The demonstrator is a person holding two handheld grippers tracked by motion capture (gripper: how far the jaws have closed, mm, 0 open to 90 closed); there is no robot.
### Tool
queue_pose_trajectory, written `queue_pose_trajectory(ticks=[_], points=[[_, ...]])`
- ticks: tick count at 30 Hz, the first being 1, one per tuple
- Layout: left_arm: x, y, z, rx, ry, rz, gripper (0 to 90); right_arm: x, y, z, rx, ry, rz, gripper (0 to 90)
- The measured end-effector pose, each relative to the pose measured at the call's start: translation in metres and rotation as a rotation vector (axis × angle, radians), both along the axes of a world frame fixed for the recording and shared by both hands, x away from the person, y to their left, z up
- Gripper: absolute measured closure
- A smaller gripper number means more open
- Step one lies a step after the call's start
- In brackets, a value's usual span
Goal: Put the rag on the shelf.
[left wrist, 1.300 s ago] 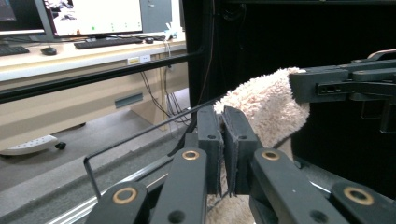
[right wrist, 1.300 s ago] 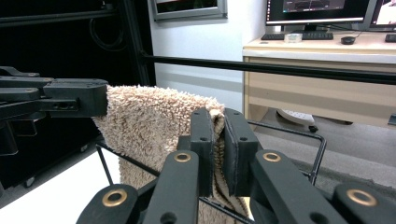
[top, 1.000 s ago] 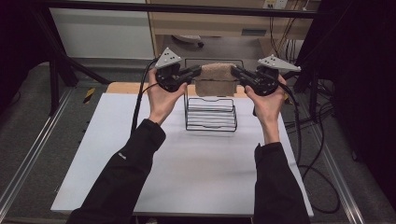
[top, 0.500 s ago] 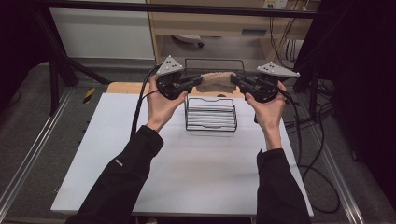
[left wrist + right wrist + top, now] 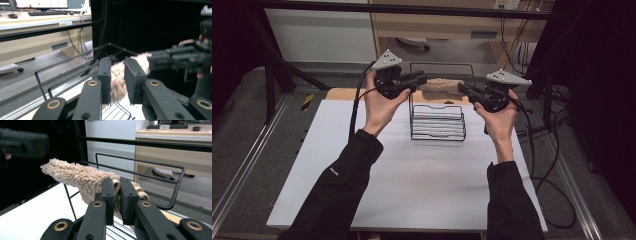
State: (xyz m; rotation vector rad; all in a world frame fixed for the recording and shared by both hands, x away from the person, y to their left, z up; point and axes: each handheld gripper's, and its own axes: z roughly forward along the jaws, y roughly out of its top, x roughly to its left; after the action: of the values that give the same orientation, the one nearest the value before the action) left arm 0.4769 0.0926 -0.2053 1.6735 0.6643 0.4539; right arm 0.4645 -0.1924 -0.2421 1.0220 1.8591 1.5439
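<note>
Since a second ago both hands have drawn apart a little, so the beige towel (image 5: 441,85) that hung as a folded bundle between the grippers is now stretched out level over the back of the black wire rack (image 5: 438,121). In the high view the left gripper (image 5: 421,79) and the right gripper (image 5: 463,89) face each other across the rack, each holding one end of the towel above its tall rear loop.

From the left gripper view, the fingers (image 5: 104,75) stand slightly apart with the fluffy towel end (image 5: 117,82) between them; they have just been opening, and a thin gap shows beside the cloth at the right finger, so whether the pads still pinch it I cannot tell for sure. The other gripper is in sight farther off on the right of that view, at the towel's far end.

From the right gripper view, the fingers (image 5: 108,195) are nearly shut and press on the folded edge of the towel (image 5: 80,176), which runs away from them to the upper left, tilted a bit upward. Behind the towel runs the rack's top wire (image 5: 140,162).

The rack stands upright near the back of the white desk (image 5: 387,180), well apart from the person's dark sleeves (image 5: 342,180), which come in from the bottom edge.
</note>
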Motion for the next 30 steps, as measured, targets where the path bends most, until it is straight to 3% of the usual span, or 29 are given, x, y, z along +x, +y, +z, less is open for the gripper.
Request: queue_pose_trajectory(ticks=[4, 9, 13, 21, 30], points=[[0.007, -0.005, 0.002, 0.011, 0.033, 0.021, 79.7, -0.001, -0.001, -0.001, 0.000, -0.003, 0.005, 82.9], [0.012, -0.014, -0.008, 0.065, 0.087, -0.002, 89.2, -0.001, -0.001, -0.003, -0.003, 0.001, 0.012, 82.6], [0.012, -0.016, -0.015, 0.088, 0.112, -0.016, 89.8, -0.002, -0.002, -0.004, -0.006, 0.002, 0.019, 81.7], [0.009, -0.016, -0.022, 0.122, 0.110, -0.024, 89.9, -0.006, -0.003, -0.005, -0.026, -0.007, 0.027, 71.9], [0.008, -0.017, -0.027, 0.143, 0.108, -0.027, 89.9, -0.017, -0.005, 0.006, 0.008, -0.052, 0.049, 60.4]])
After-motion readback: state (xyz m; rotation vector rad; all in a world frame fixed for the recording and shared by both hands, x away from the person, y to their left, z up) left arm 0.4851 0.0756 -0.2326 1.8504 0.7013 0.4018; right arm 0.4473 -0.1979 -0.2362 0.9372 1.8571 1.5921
